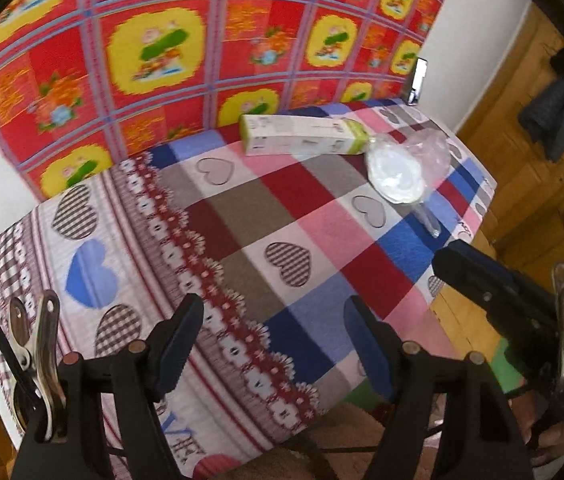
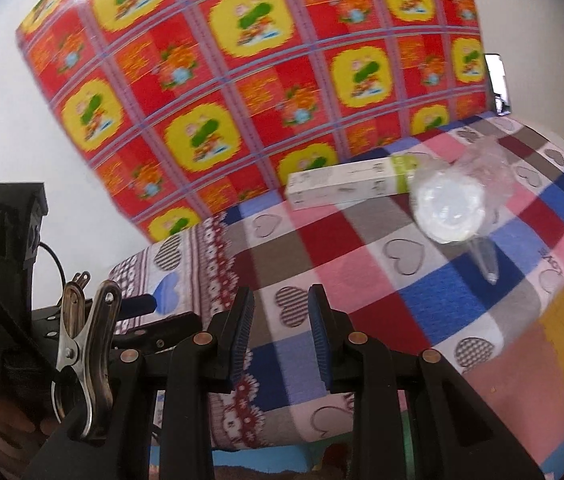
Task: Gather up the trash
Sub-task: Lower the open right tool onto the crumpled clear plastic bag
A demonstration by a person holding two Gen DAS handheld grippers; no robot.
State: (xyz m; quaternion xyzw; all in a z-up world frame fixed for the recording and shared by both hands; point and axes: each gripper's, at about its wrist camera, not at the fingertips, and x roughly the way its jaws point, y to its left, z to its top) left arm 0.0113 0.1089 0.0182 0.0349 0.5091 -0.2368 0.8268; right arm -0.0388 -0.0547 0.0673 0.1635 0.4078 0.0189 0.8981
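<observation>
On checkered blanket (image 1: pixel 282 216), white-green box (image 1: pixel 302 136) and clear plastic bag (image 1: pixel 402 172) are laid touching. Left gripper (image 1: pixel 274 344) is held wide, right gripper (image 2: pixel 282 336) narrow, both empty.

1. The left wrist camera is riding behind the left gripper (image 1: pixel 272 344), looking steeply down over the checked heart tablecloth (image 1: pixel 242 216) toward the red patterned sheet (image 1: pixel 210 40) on the wall.
2. The right wrist camera is sitting behind the right gripper (image 2: pixel 280 332), facing the same way, less steeply.
3. Both views are sharing the far corner, with the white-and-green carton (image 1: pixel 302 136) and clear plastic bag (image 1: pixel 402 172) well ahead.
</observation>
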